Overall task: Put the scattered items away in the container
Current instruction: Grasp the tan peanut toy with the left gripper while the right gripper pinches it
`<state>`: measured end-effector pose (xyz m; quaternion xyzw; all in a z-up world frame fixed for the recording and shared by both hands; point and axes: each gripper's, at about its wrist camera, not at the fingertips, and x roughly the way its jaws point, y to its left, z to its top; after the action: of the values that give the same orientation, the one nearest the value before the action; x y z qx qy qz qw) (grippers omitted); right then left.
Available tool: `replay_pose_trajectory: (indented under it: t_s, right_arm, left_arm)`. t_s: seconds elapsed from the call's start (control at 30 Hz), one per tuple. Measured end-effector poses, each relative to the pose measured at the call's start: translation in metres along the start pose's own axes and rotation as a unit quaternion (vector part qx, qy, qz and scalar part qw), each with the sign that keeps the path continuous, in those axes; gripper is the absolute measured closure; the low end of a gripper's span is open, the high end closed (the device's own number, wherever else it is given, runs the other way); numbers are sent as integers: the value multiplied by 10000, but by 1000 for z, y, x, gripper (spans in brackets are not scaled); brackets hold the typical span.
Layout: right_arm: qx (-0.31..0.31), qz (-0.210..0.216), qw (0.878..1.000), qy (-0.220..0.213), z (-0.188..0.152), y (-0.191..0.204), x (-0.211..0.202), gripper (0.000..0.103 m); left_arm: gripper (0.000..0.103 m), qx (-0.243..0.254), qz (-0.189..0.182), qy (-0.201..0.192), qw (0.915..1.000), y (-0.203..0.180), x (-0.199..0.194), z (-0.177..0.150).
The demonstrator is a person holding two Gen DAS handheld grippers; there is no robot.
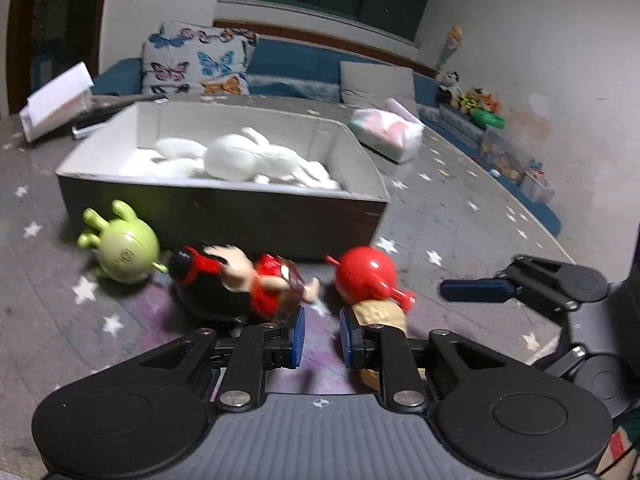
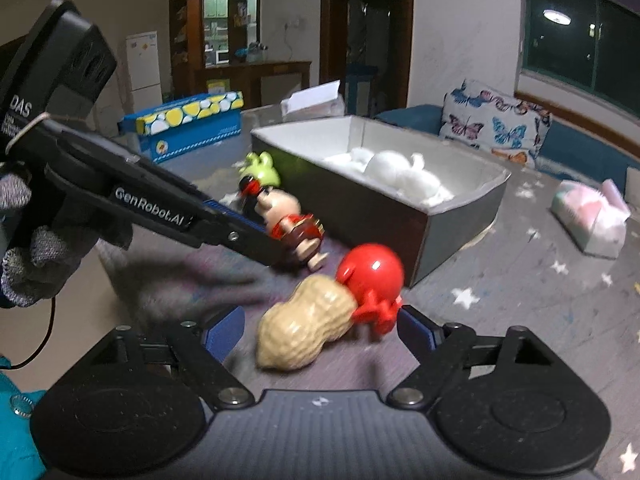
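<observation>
Reaching for the toys lying low in both frames, the right gripper [image 2: 320,330] is spread wide around the peanut-and-red toy [image 2: 332,312]. The left gripper [image 1: 322,338], part-open and seemingly empty, nears the figurine [image 1: 248,280]. Next: pinch, lift, carry to the box [image 1: 224,208] at centre.

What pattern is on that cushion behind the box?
Colourful butterflies on the pale cushion, clearest in the left wrist view.

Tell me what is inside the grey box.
Inside the grey box lies a white plush toy on white padding or fabric; blur hides which. The near wall covers the front strip of the floor in both views, so anything small lying there cannot be seen.
</observation>
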<state>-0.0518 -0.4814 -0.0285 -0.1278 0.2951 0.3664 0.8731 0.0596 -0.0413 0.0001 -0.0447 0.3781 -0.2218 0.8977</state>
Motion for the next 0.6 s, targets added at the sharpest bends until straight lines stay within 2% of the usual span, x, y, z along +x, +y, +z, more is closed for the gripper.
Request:
replay_pose_trajectory:
  t_s: [0.27, 0.4, 0.53, 0.6]
  right_arm:
    - [12, 143, 9998, 169, -10, 9, 11, 25]
    - [59, 165, 9997, 165, -10, 9, 15, 27]
    - [159, 185, 9996, 169, -9, 8, 19, 35]
    - [190, 201, 9994, 186, -9, 8, 21, 36]
  left_arm:
    - [79, -110, -430, 216, 9988, -7, 6, -3]
    - [79, -160, -479, 310, 9982, -8, 9, -4]
    - [78, -155, -563, 332, 9977, -11, 11, -2]
    - [76, -174, -592, 374, 9974, -11, 14, -1]
